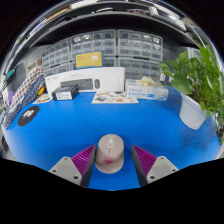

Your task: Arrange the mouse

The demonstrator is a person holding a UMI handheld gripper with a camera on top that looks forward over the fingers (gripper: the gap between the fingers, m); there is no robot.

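A beige computer mouse (pixel 110 153) with a grey scroll wheel sits between my gripper's (pixel 111 160) two fingers, its nose pointing away from me. Both pink pads (pixel 78 163) press against its sides, so the gripper is shut on it. The blue table top (pixel 60 135) shows under and around the mouse. I cannot tell whether the mouse rests on the table or is held just above it.
Beyond the fingers stand a long white box (pixel 85 80), a small dark box (pixel 67 92), papers (pixel 113 97) and a white-and-blue box (pixel 148 89). A potted plant (pixel 200 85) stands to the right. A round black object (pixel 28 116) lies to the left.
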